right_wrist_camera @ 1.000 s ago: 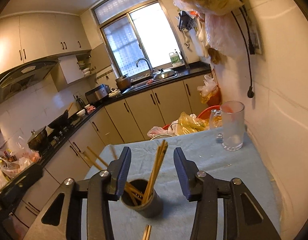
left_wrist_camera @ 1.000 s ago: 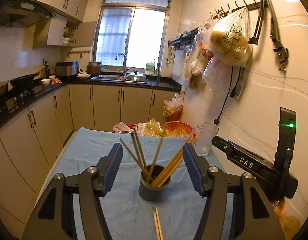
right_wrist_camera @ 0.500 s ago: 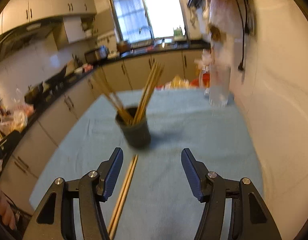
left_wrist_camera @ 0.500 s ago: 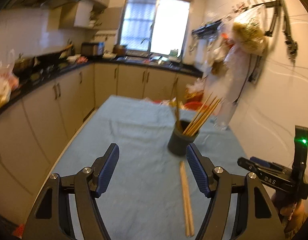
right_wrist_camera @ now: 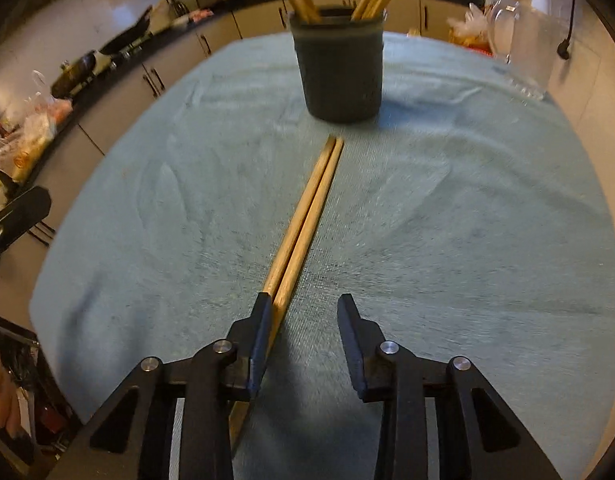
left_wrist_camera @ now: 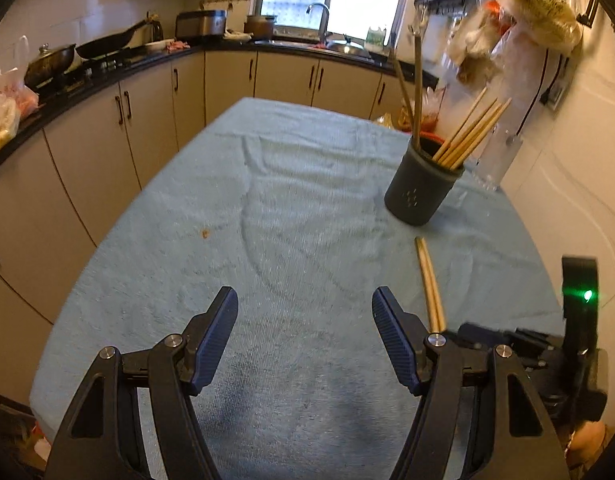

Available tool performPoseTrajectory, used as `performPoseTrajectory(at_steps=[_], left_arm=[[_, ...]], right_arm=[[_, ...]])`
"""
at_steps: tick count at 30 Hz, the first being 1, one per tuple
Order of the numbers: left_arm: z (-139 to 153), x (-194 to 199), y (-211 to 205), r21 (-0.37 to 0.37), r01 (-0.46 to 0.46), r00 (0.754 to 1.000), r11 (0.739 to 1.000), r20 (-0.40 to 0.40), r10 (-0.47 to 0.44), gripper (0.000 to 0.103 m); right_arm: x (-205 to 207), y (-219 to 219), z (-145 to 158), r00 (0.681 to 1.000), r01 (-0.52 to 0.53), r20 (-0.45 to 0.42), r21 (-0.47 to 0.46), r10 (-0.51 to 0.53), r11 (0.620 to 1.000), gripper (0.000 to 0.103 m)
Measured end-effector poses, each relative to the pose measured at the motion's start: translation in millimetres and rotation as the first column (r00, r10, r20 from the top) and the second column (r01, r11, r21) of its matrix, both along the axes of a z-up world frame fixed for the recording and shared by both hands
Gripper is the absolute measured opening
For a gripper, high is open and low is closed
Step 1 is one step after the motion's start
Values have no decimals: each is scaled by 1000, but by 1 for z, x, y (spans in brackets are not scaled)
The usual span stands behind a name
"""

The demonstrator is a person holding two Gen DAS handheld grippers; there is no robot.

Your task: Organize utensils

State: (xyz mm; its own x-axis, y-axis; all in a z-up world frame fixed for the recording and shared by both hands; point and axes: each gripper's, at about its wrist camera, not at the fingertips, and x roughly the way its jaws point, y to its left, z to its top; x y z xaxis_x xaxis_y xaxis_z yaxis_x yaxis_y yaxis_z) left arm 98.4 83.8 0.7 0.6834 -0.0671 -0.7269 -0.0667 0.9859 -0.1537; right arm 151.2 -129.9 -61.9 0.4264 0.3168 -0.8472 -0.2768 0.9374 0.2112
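Note:
A dark grey holder cup (left_wrist_camera: 423, 190) with several wooden chopsticks (left_wrist_camera: 469, 132) in it stands upright on the blue cloth; it also shows in the right wrist view (right_wrist_camera: 339, 74). A pair of wooden chopsticks (right_wrist_camera: 305, 216) lies flat on the cloth in front of the cup, also seen in the left wrist view (left_wrist_camera: 429, 284). My right gripper (right_wrist_camera: 305, 312) is open and low over the near end of the pair, which passes beside its left finger (right_wrist_camera: 261, 328). My left gripper (left_wrist_camera: 305, 320) is open and empty over bare cloth, left of the pair.
A blue cloth (left_wrist_camera: 291, 208) covers the table. A clear glass pitcher (right_wrist_camera: 525, 56) stands at the far right by the wall. Kitchen counters with a wok and pots (left_wrist_camera: 79, 52) run along the left. Bags (left_wrist_camera: 539, 28) hang on the right wall.
Both grippers have pulled back from the cup and tilted down toward the table. The right gripper has dropped low over the near end of the loose chopstick pair and its jaws have narrowed.

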Motion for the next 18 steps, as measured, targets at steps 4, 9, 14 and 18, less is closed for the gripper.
performPoseTrajectory(at_steps=[4, 9, 14, 18], left_arm=[[-13, 8, 2, -12, 7, 1000, 1000, -28, -7, 68], [-22, 13, 1, -29, 15, 998, 999, -59, -16, 68], [-25, 16, -8, -47, 30, 996, 998, -80, -34, 68], [-26, 15, -26, -29, 79, 992, 996, -92, -81, 68]], right_arm=[[7, 6, 1, 1000, 10, 26, -52, -9, 999, 35], [10, 15, 3, 999, 14, 41, -112, -10, 994, 20], [5, 22, 2, 998, 4, 62, -150, 6, 989, 13], [6, -1, 1, 997, 74, 32, -111, -71, 991, 8]])
